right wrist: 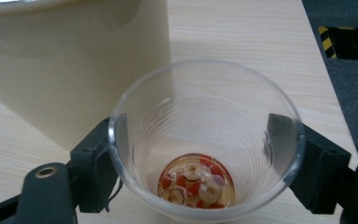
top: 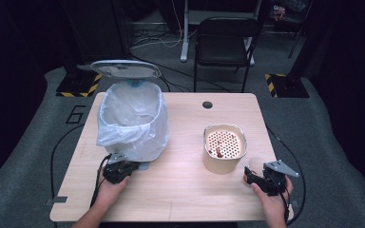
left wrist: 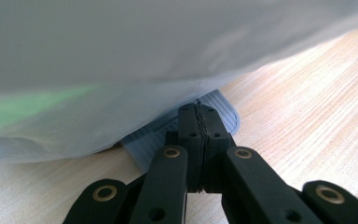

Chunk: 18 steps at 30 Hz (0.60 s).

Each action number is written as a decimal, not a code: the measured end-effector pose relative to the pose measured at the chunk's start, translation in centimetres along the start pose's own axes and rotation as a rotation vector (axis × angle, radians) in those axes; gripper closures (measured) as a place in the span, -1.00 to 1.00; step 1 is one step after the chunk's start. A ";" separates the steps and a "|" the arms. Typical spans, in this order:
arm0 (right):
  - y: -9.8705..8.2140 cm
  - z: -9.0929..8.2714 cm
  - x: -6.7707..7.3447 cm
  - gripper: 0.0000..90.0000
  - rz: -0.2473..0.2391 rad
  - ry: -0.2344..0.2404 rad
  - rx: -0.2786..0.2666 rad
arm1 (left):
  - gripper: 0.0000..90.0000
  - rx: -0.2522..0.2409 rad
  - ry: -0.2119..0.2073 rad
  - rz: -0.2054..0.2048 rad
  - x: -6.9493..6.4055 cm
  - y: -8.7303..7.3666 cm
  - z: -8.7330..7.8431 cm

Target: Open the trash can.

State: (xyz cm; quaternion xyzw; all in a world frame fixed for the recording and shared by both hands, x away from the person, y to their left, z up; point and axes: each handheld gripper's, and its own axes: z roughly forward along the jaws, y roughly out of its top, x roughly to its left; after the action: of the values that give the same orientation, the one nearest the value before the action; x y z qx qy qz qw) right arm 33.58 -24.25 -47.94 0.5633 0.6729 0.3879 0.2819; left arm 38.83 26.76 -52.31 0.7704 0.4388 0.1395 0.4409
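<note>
Cup (right wrist: 205,140) of thin clear plastic is flanked by the right gripper (right wrist: 205,158) jaws, light, easily crushed, best taken mid-wall. Left gripper (left wrist: 200,140) jaws are closed on the bin pedal (left wrist: 214,119).

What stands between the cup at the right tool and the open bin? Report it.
The beige strainer pot stands on the table right beside the cup, on the straight line to the bin. The lid is up, so nothing else visible blocks the way.
</note>
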 end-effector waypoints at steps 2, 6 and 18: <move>0.3 -0.3 0.1 -0.54 -0.010 0.000 -0.001 | 0.98 0.000 -0.003 0.000 0.0 0.0 0.0; 0.9 -0.9 0.3 -0.55 -0.018 0.014 -0.021 | 0.98 0.003 -0.006 0.001 0.0 0.0 0.0; -0.8 0.1 -1.1 -0.59 -0.012 0.006 -0.022 | 0.98 0.007 -0.004 0.006 0.0 0.0 0.0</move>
State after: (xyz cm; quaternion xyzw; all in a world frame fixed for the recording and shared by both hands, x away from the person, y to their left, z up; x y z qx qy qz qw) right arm 33.50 -25.31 -48.70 0.5547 0.6728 0.3956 0.2884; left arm 38.85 26.81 -52.25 0.7734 0.4363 0.1378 0.4388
